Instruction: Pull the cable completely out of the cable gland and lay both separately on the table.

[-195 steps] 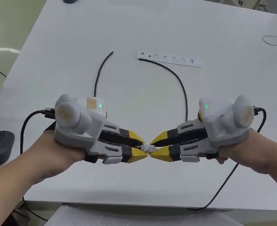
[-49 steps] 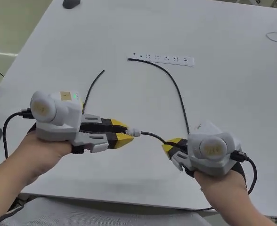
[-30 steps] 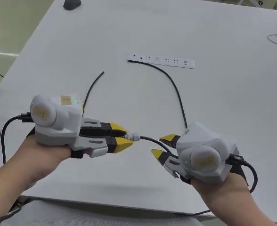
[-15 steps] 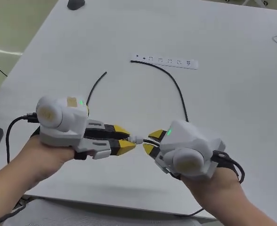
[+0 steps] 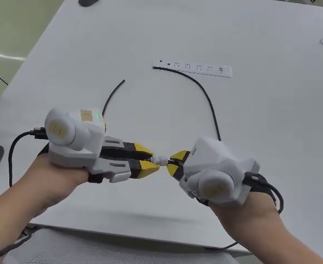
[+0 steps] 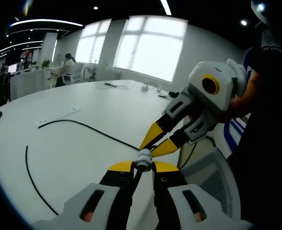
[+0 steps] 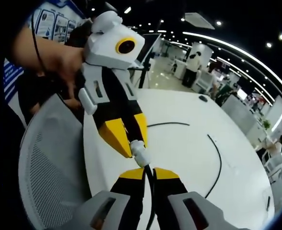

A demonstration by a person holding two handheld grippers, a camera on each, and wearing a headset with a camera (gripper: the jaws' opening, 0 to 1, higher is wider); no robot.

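Cable gland (image 5: 161, 161): a small white plastic fitting, low centre of the head view, held above the near edge of the table (image 5: 260, 82) between two yellow-tipped grippers.
Left gripper (image 5: 152, 162): reaches in from the left, clenched on the gland's body.
Right gripper (image 5: 173, 163): reaches in from the right with its tips just beside the gland and its jaws pressed onto the cable where it leaves the fitting.
Cable (image 5: 208, 104): thin and black, its end inside the gland. It passes back between the right gripper's jaws, then curves up the frame across the table.
Power strip (image 5: 193, 67): white, upper centre. The cable's far end meets its left end.
Loose black wire (image 5: 111, 94): left of centre, well apart from the cable.
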